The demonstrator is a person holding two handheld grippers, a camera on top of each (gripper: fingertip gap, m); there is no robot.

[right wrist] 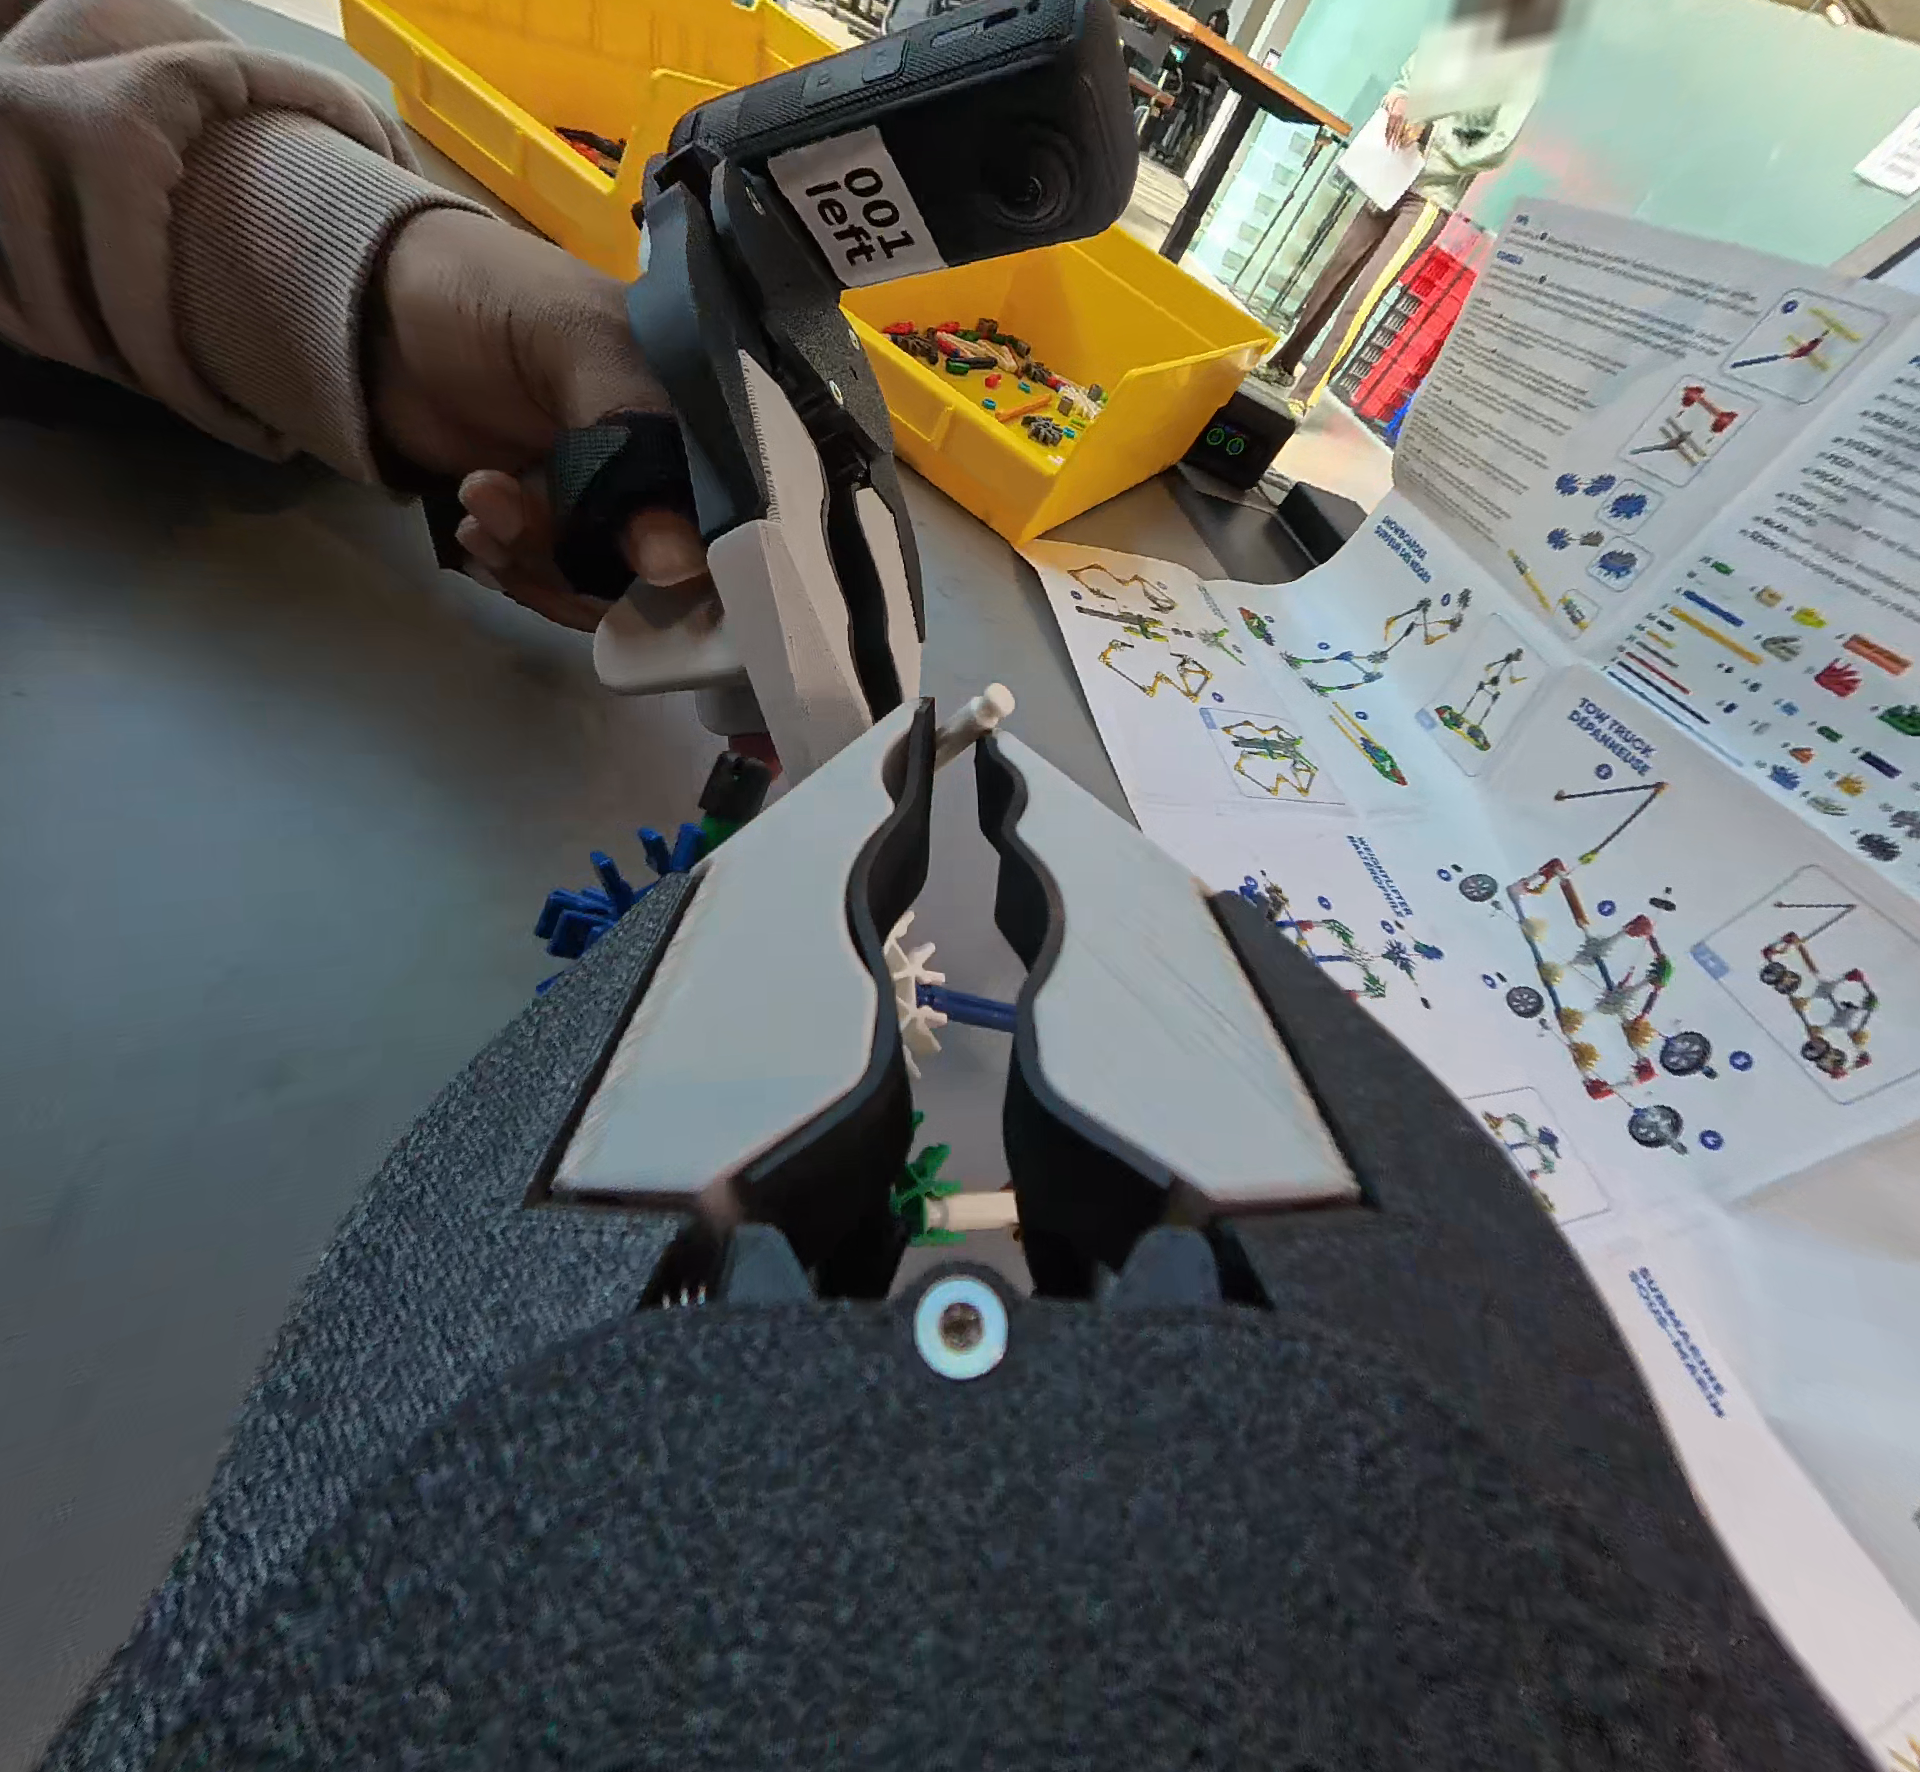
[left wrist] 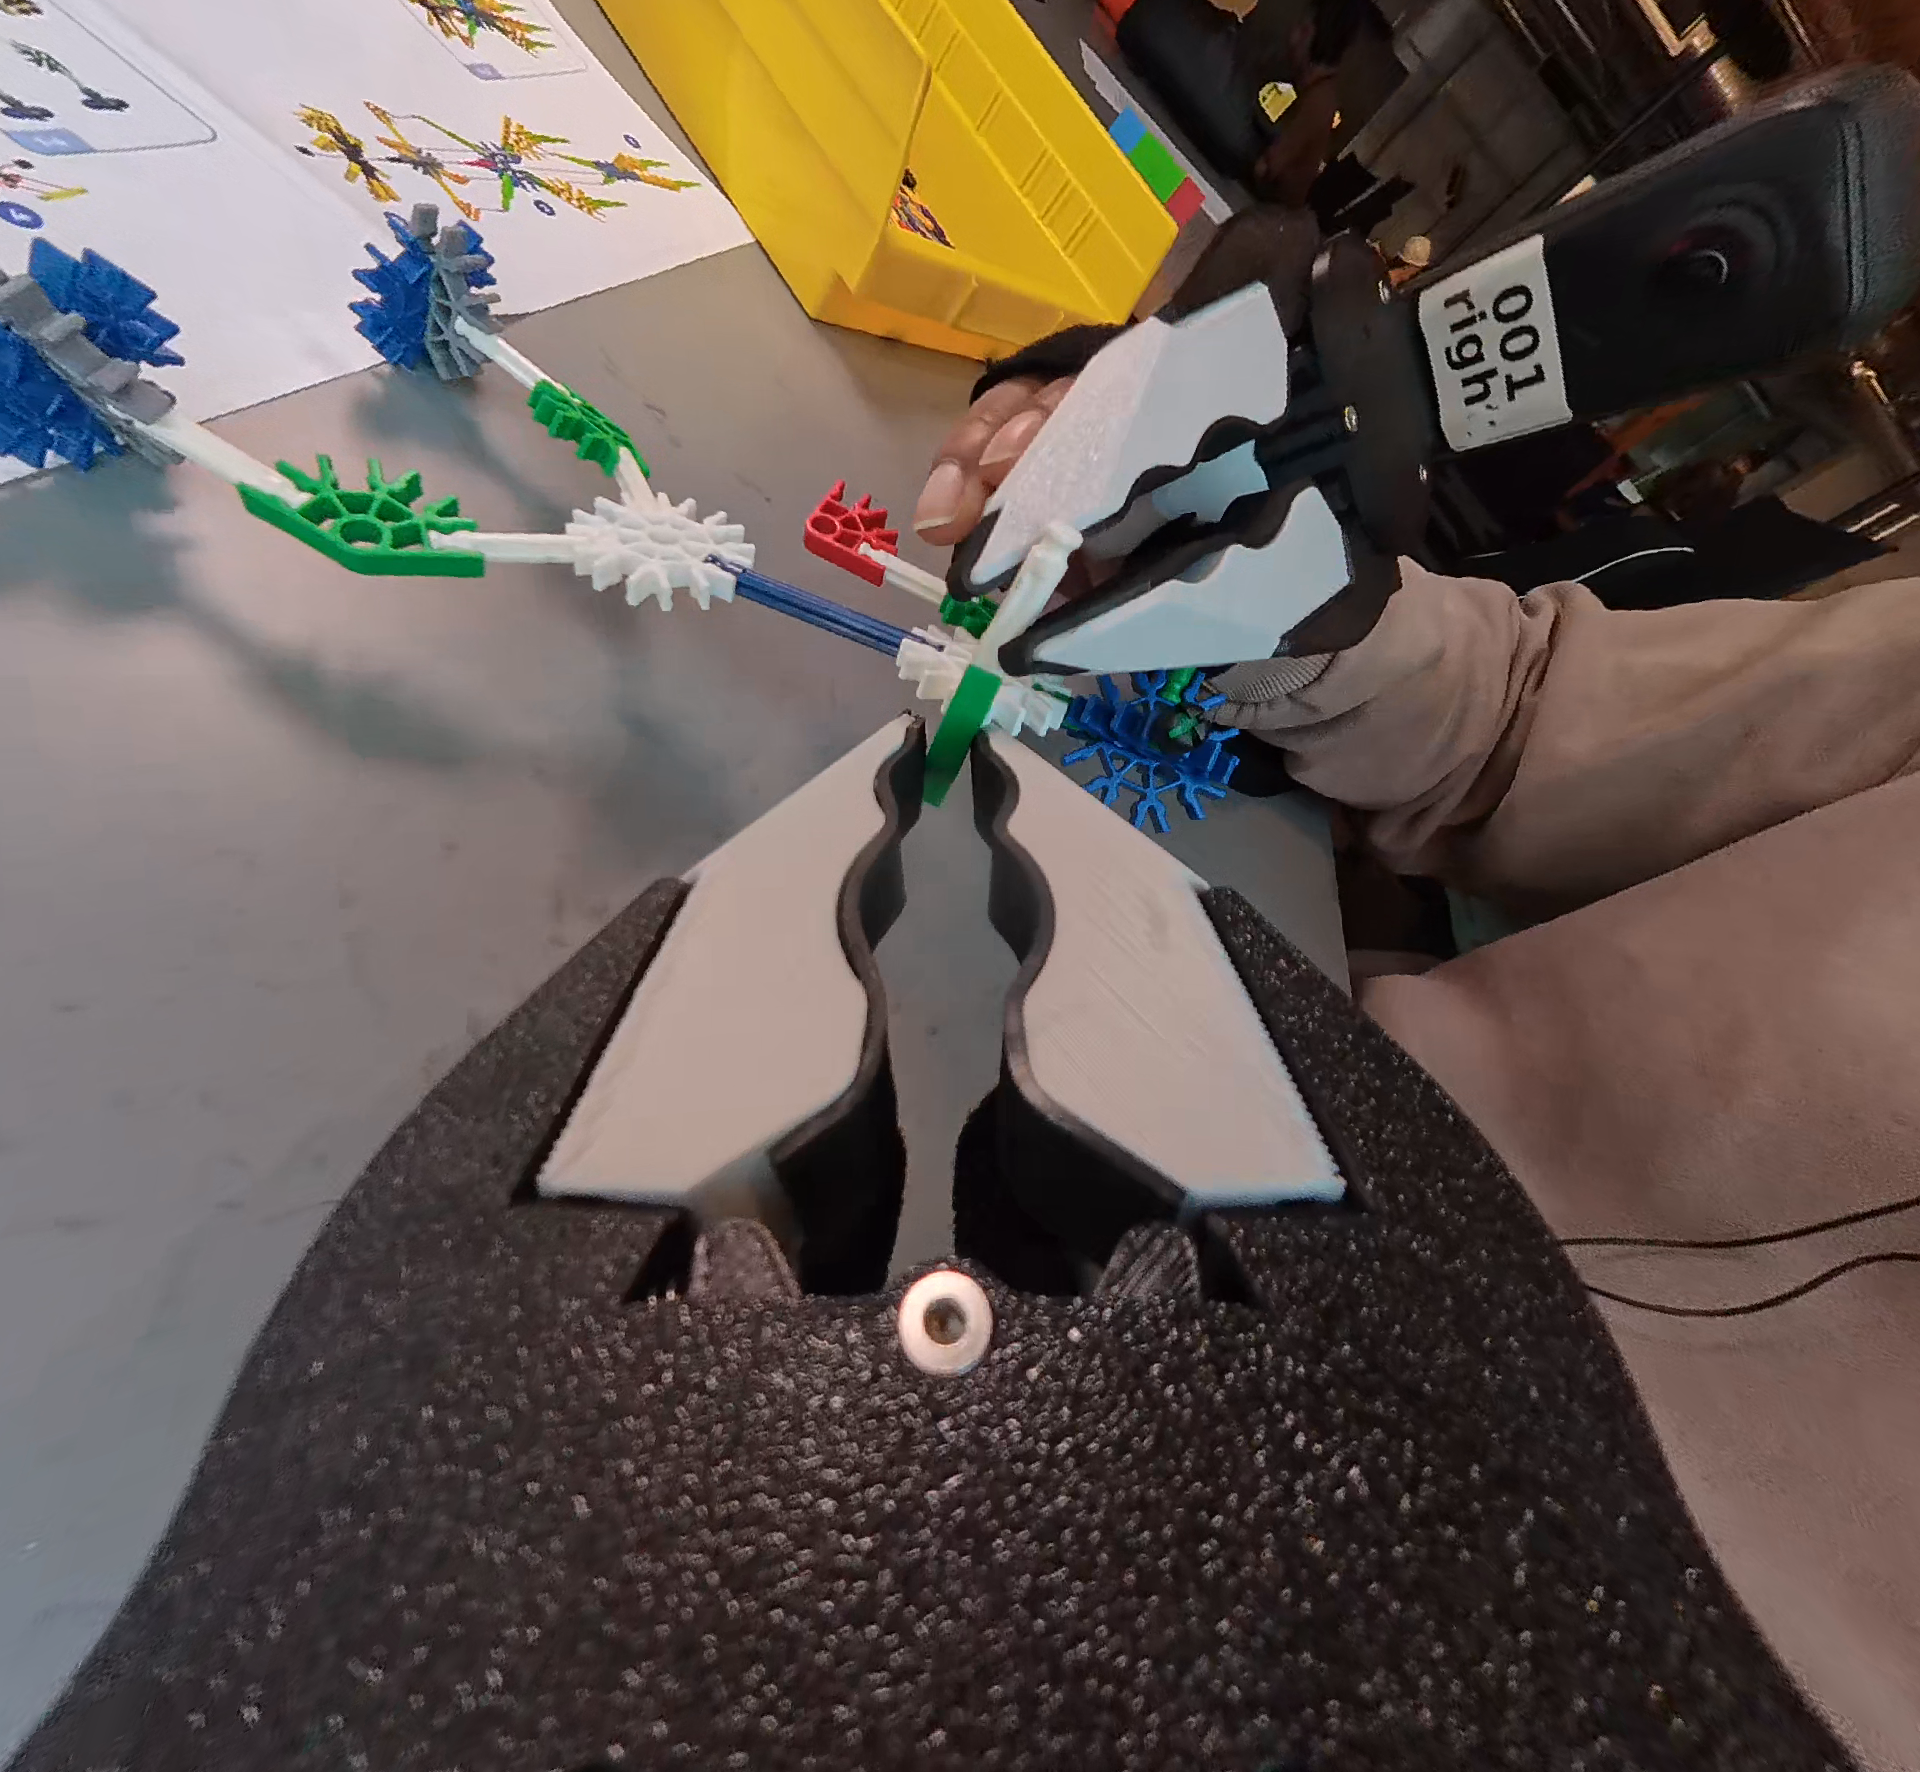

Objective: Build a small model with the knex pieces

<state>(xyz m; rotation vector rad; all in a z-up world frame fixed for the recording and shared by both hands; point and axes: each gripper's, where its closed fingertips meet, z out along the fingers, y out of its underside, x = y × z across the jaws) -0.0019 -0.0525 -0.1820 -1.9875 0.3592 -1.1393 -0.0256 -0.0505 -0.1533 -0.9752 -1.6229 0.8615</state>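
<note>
A rod-and-connector toy model lies on the grey table (left wrist: pixel 312 891). It has blue-and-grey wheels (left wrist: pixel 426 299), green connectors (left wrist: pixel 364 517), a white snowflake connector (left wrist: pixel 660 559) and a blue rod (left wrist: pixel 821 616) that runs to a white hub (left wrist: pixel 940 662). My left gripper (left wrist: pixel 948 737) is shut on a green piece (left wrist: pixel 961 720) at that hub. My right gripper (right wrist: pixel 956 735) is shut on a white rod (right wrist: pixel 977 714) that sticks up from the hub; it also shows in the left wrist view (left wrist: pixel 992 616). A red connector (left wrist: pixel 847 527) and a blue snowflake connector (left wrist: pixel 1153 756) sit by the hub.
Yellow bins (left wrist: pixel 935 112) stand at the back, one with several loose parts (right wrist: pixel 997 372). A folded instruction sheet (right wrist: pixel 1558 787) covers the table beside the model. A small black device (right wrist: pixel 1242 439) sits by the bins. A person (right wrist: pixel 1382 195) stands far off. Only a small space, under 4 cm, lies between the two pairs of fingers.
</note>
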